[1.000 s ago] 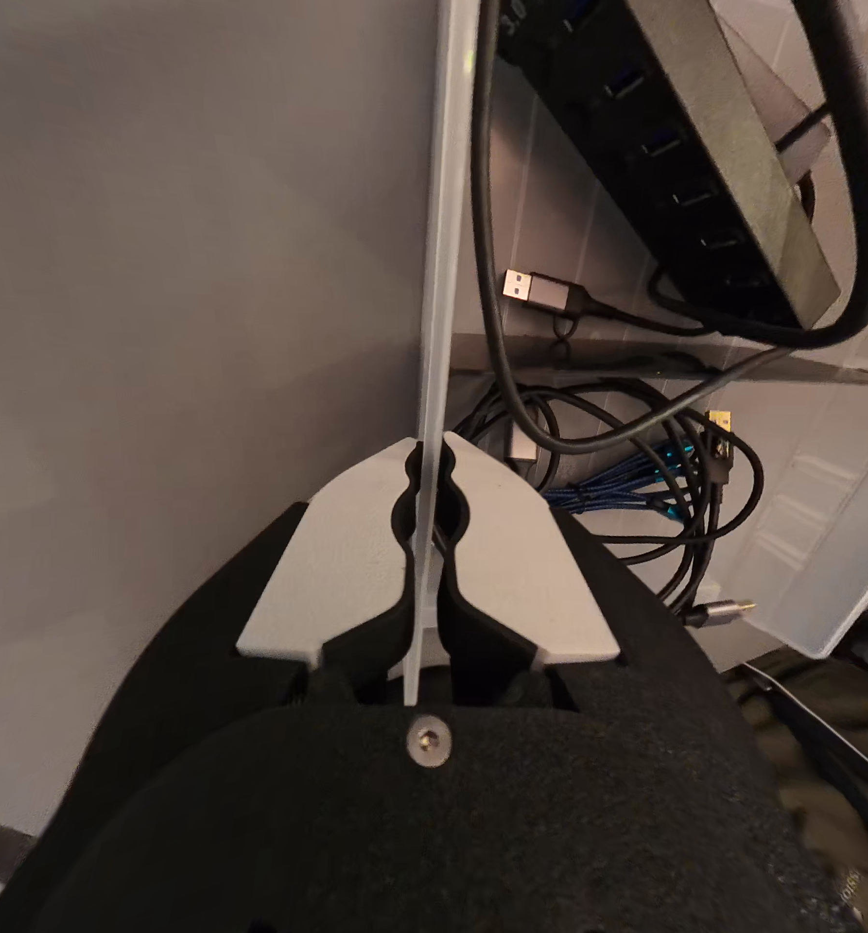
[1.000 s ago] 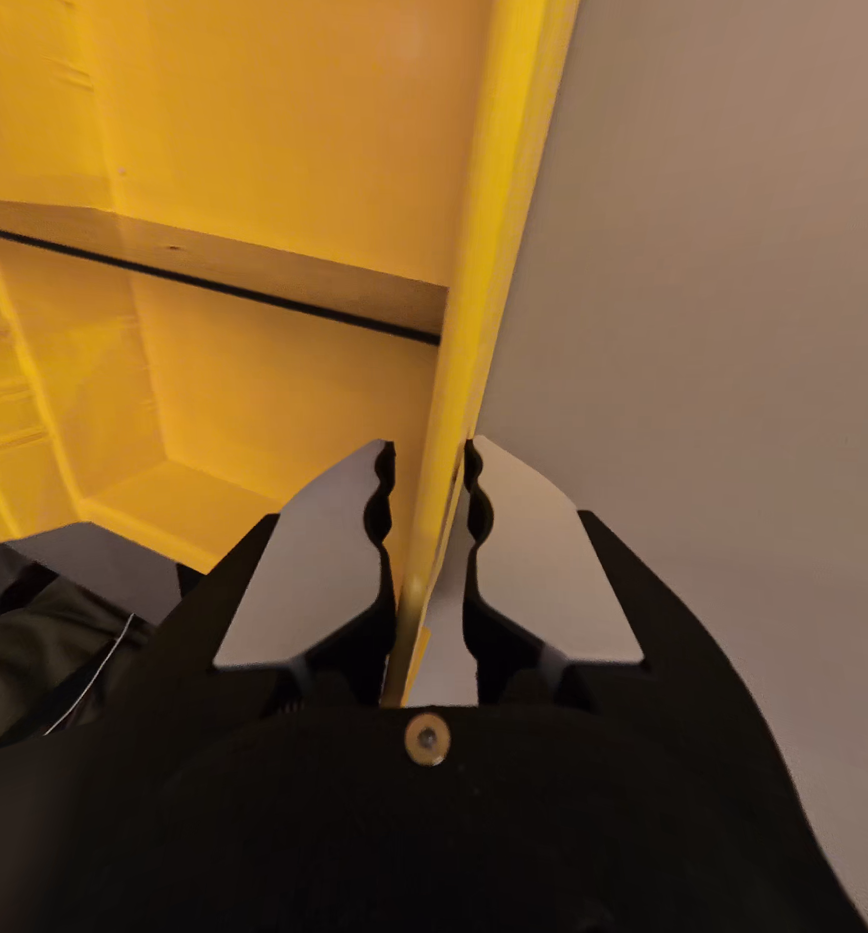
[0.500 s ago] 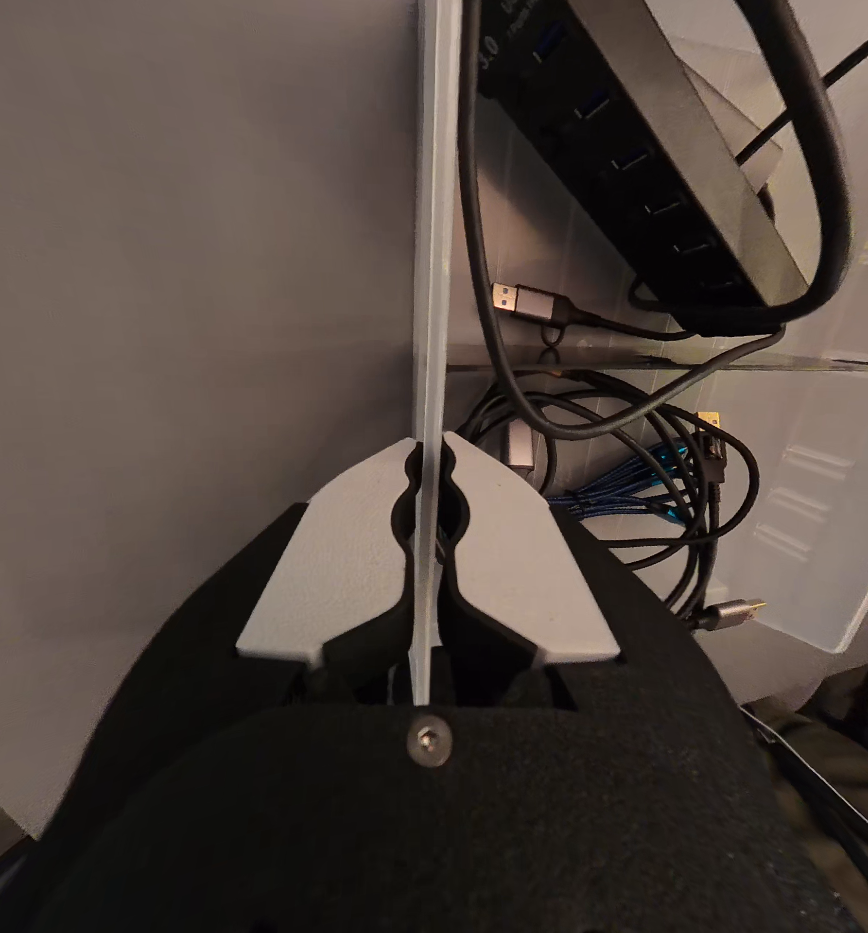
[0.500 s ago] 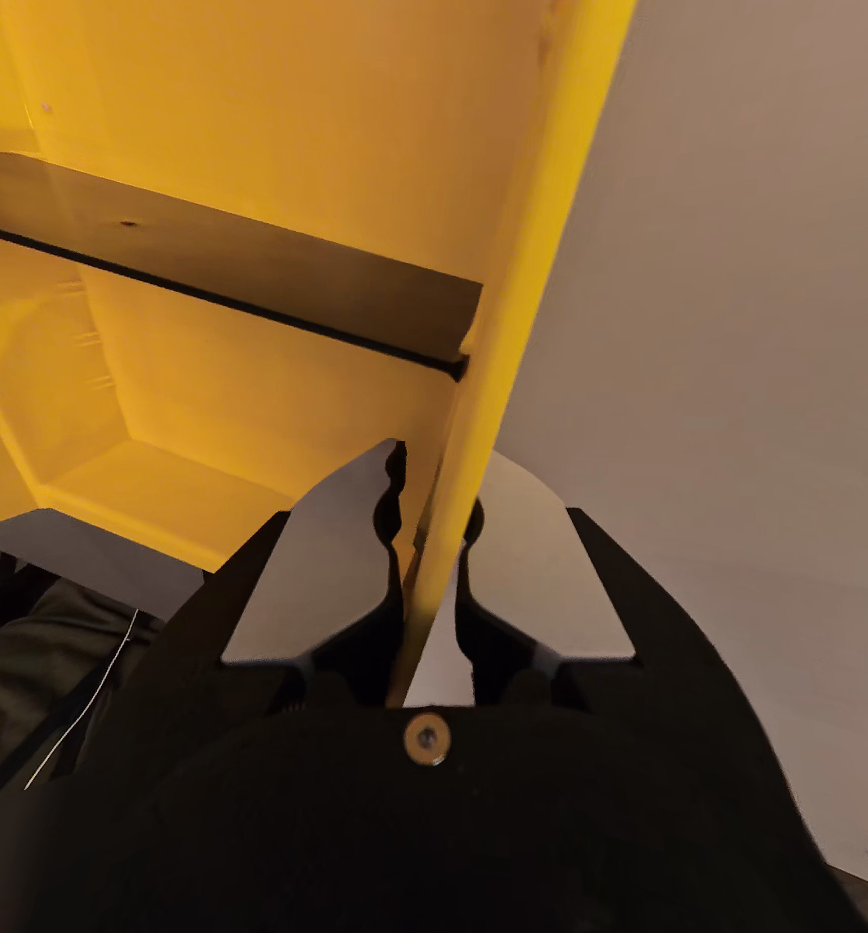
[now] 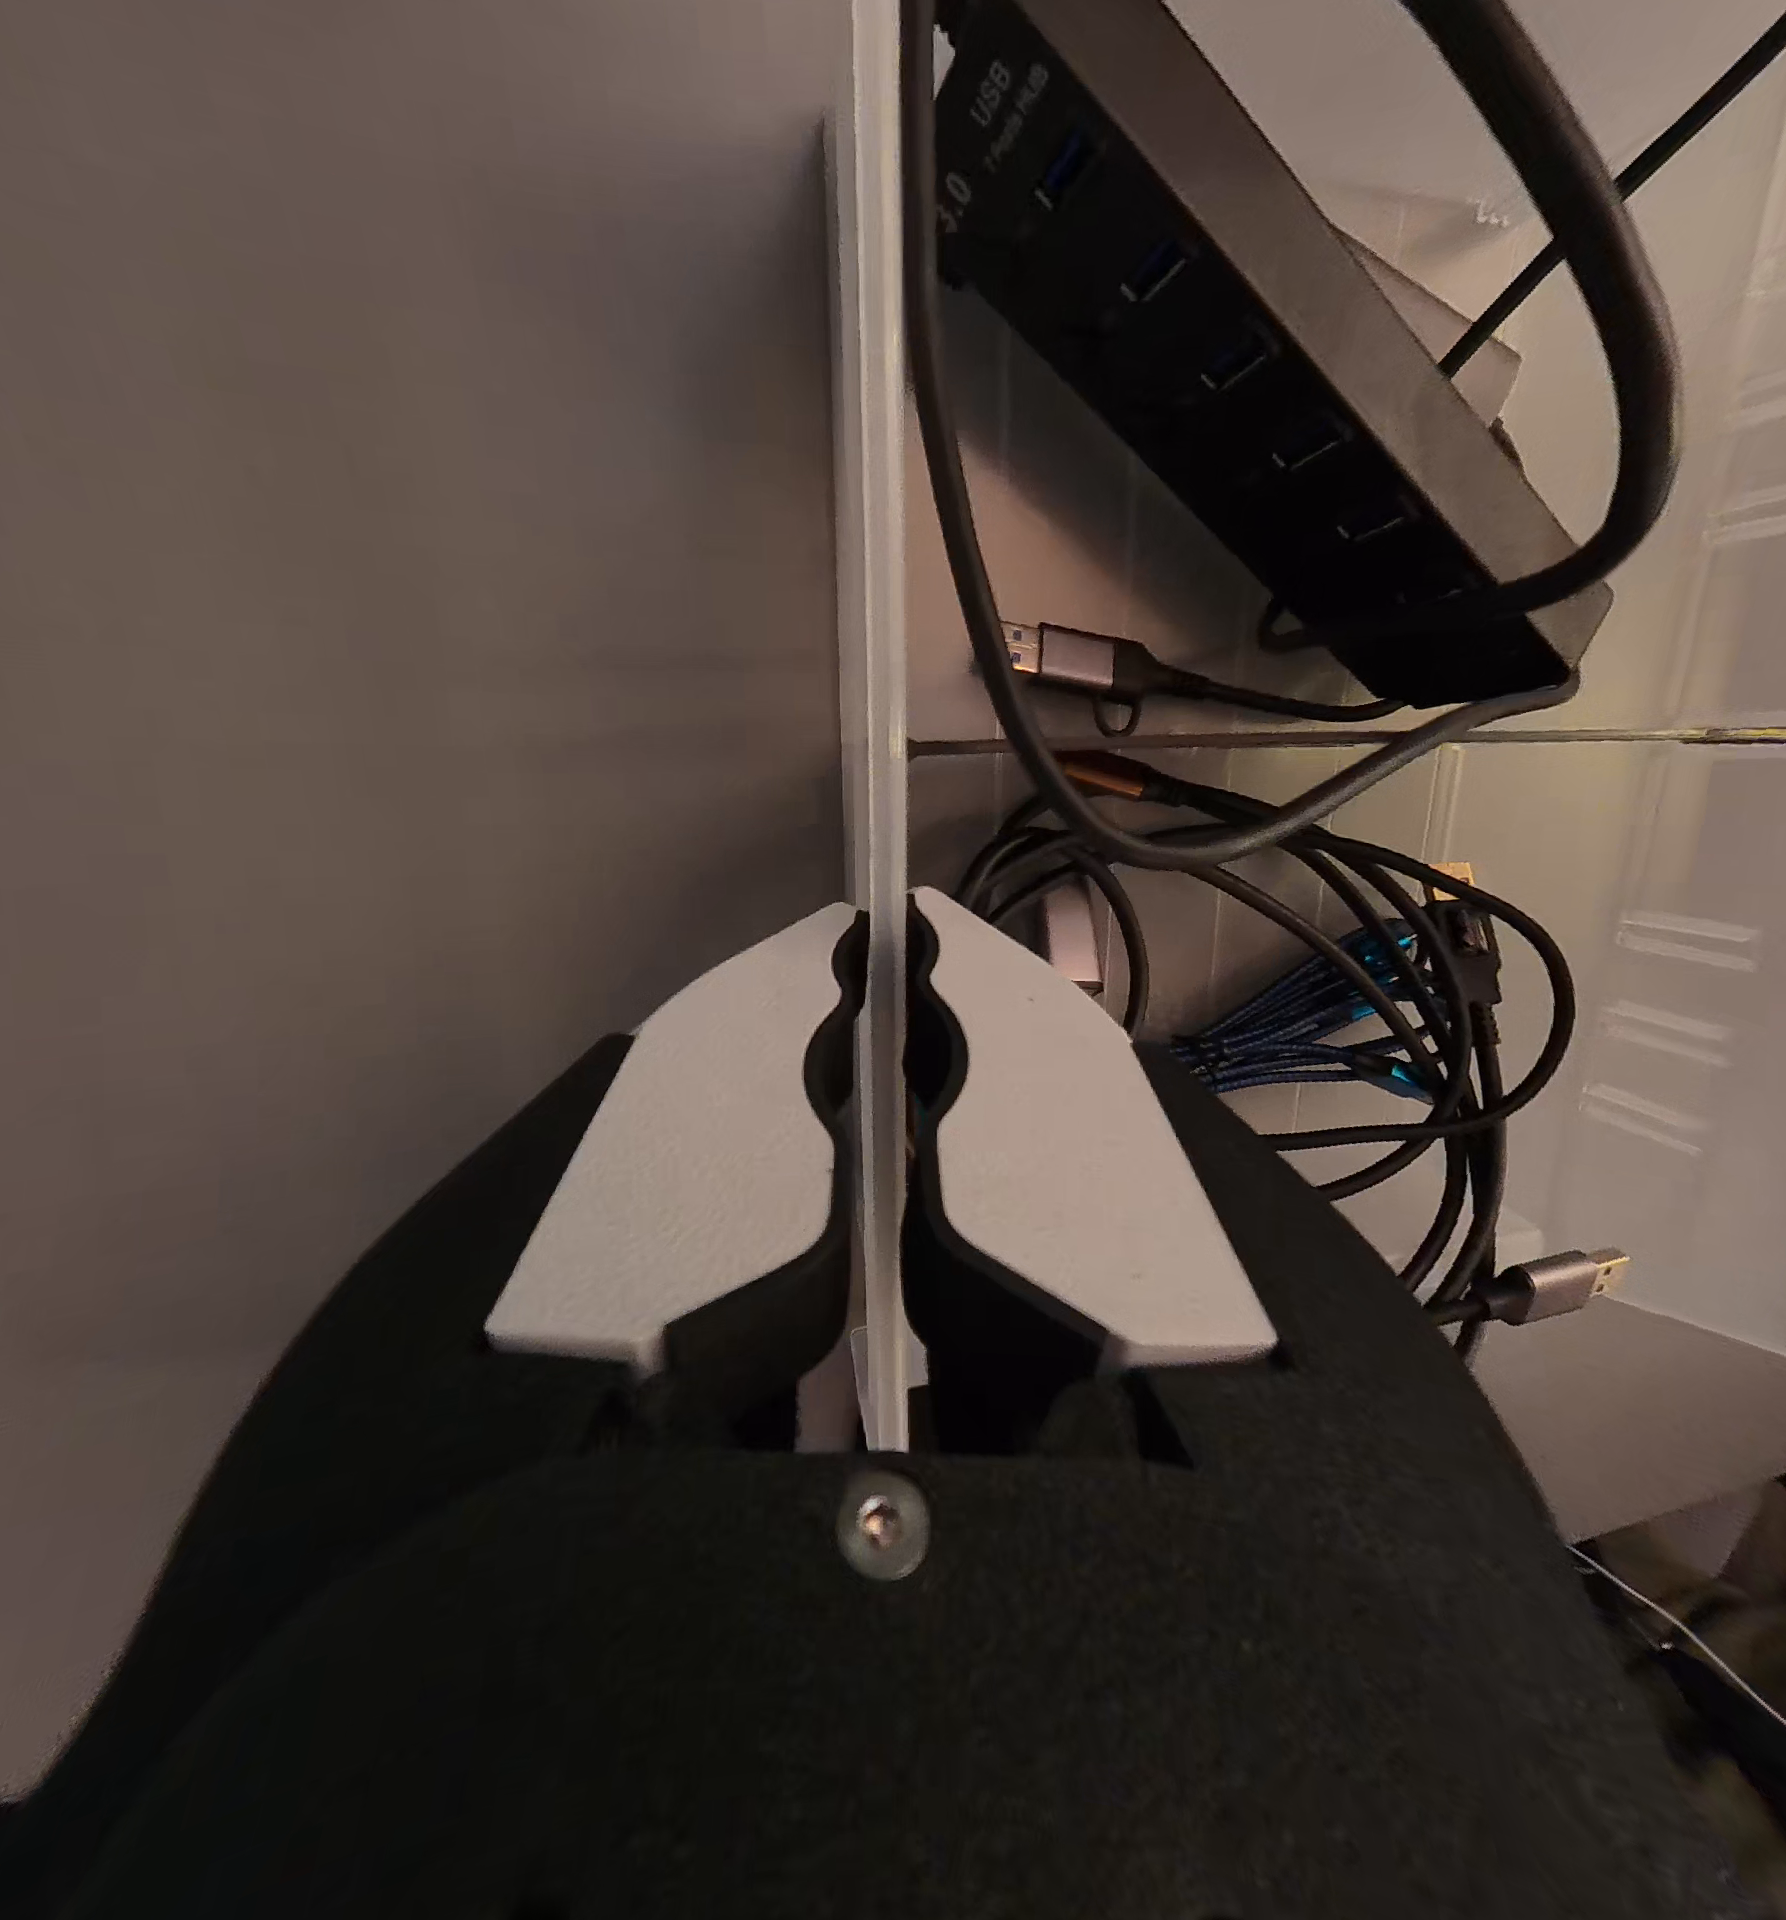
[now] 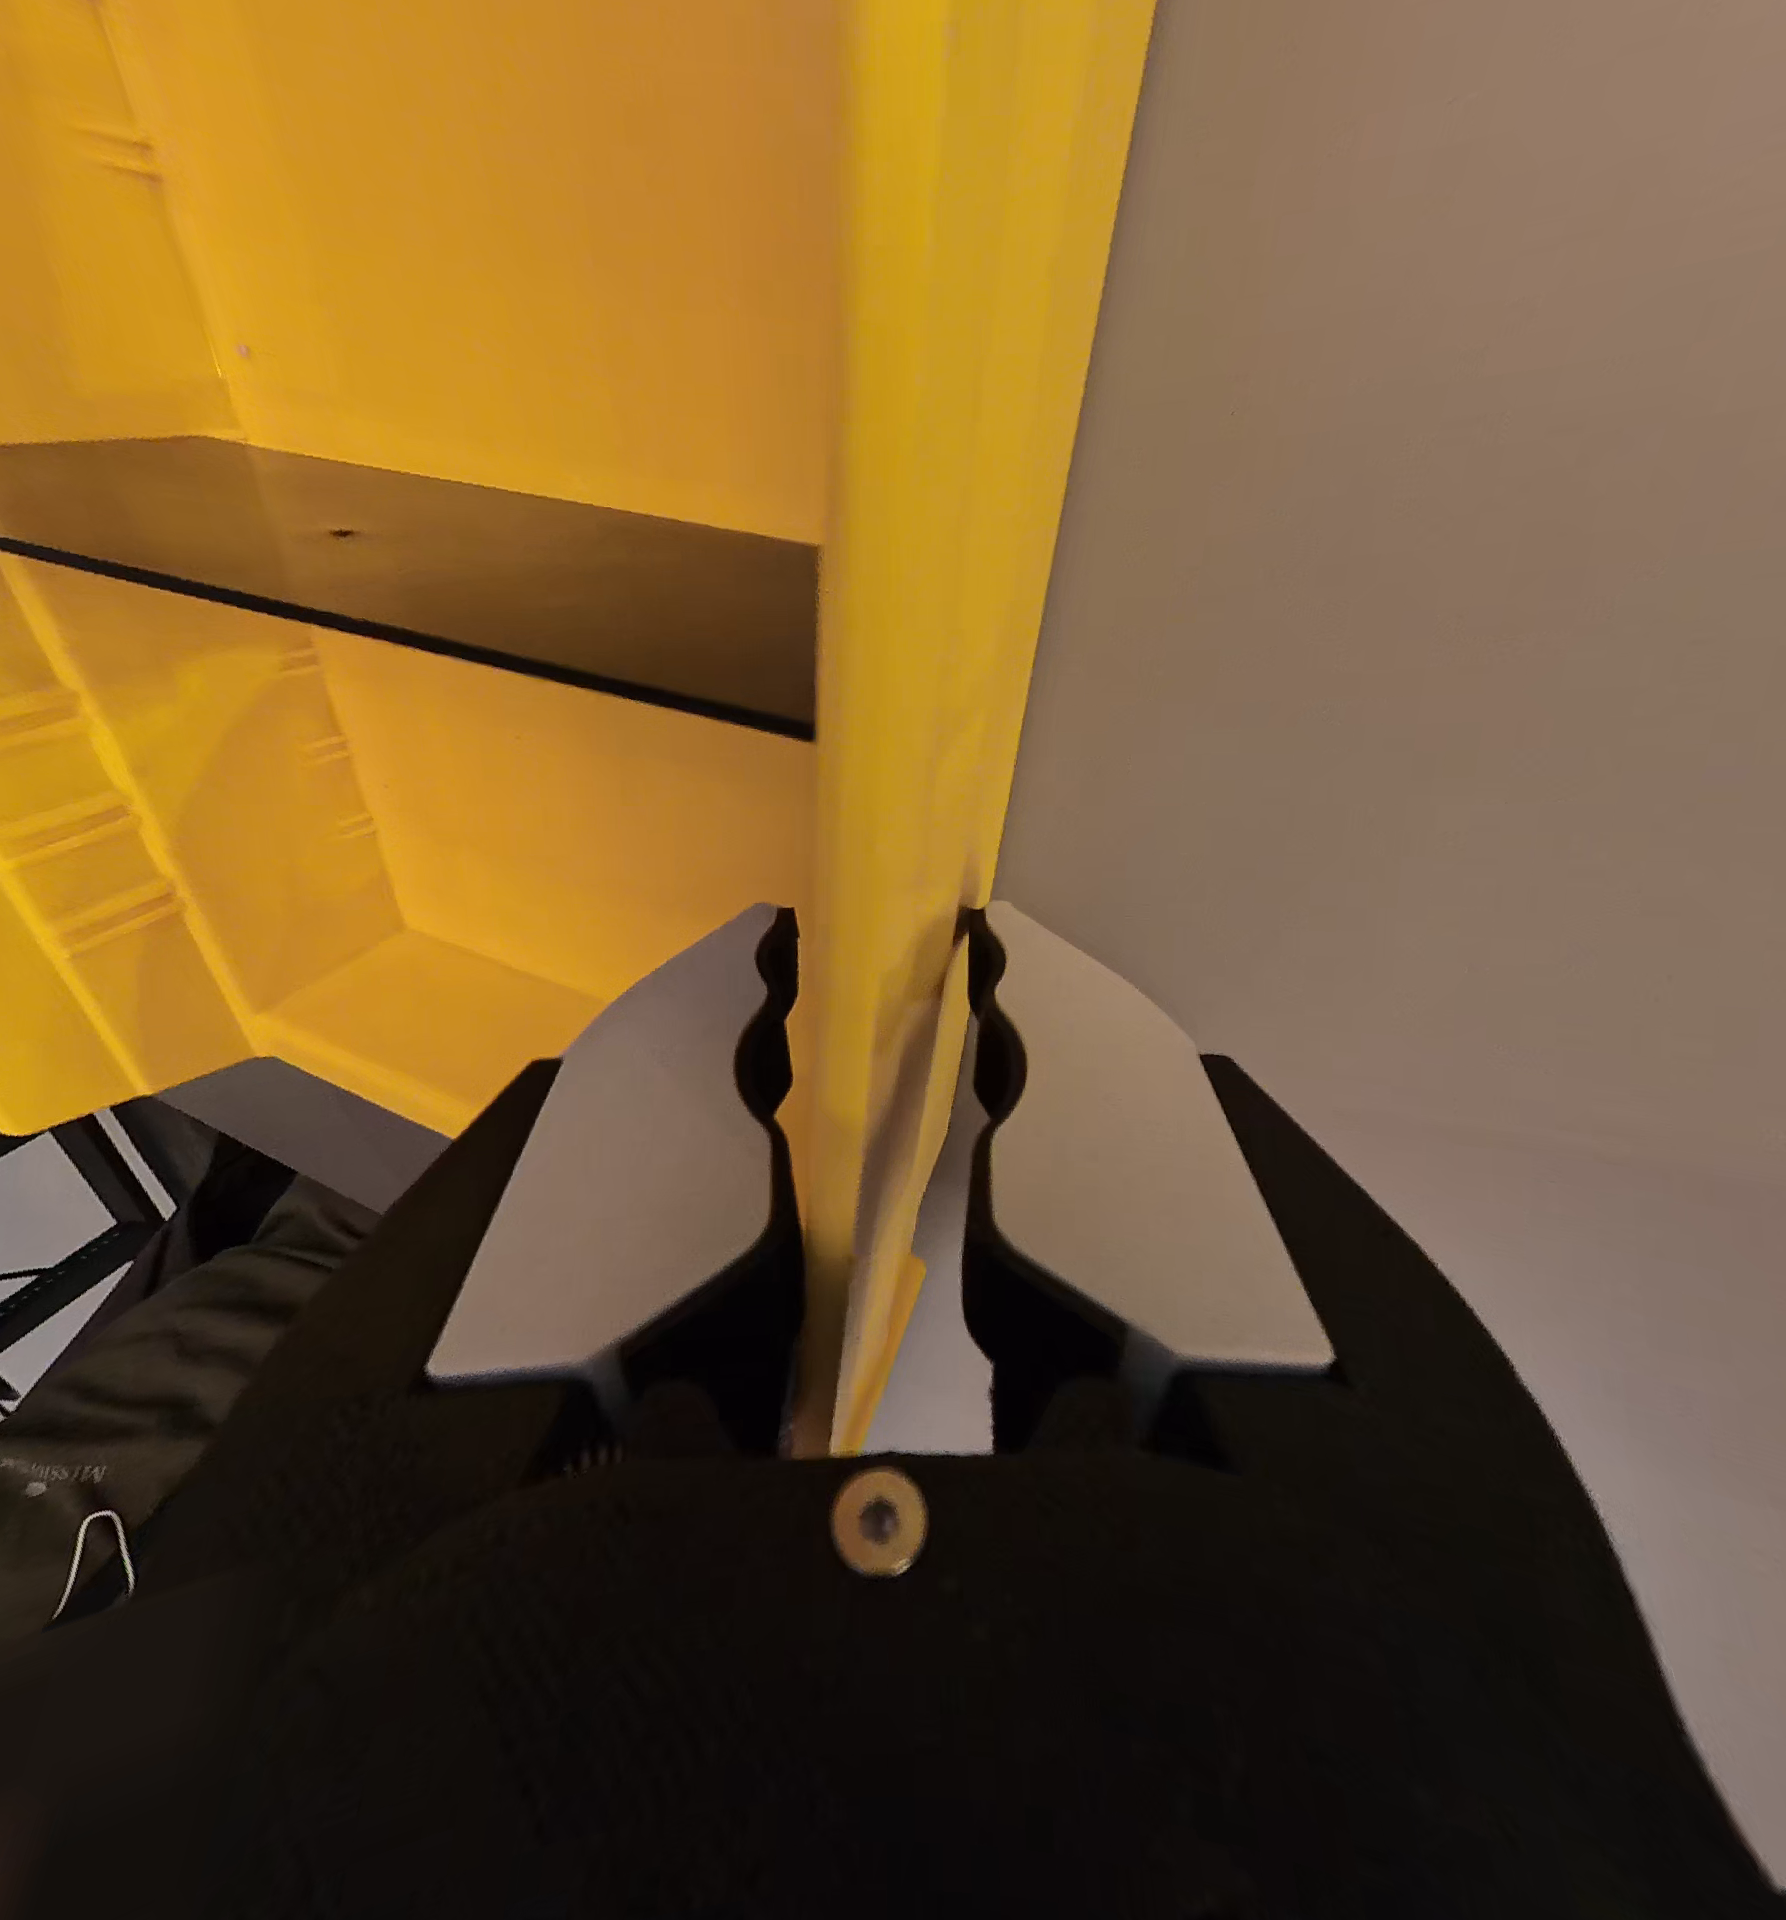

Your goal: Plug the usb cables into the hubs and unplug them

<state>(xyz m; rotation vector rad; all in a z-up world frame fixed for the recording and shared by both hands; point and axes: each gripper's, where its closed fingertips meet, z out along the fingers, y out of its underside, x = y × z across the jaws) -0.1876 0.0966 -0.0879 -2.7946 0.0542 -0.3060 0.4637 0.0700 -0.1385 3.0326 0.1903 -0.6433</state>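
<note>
Left gripper [image 5: 884, 914] clamps the clear bin's wall [image 5: 873, 520], its black USB hub [image 5: 1284, 343] and loose cables [image 5: 1388, 1039] inside, right gripper [image 6: 881, 920] astride the empty yellow bin's wall [image 6: 930, 520]; level carrying seems wise.

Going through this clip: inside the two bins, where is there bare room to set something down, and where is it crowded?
The yellow bin shows bare floor on both sides of its dark divider; nothing lies in it. The clear bin is crowded: the black hub fills the far compartment, coiled cables the near one. Each gripper, left gripper and right gripper, straddles a bin wall.
</note>
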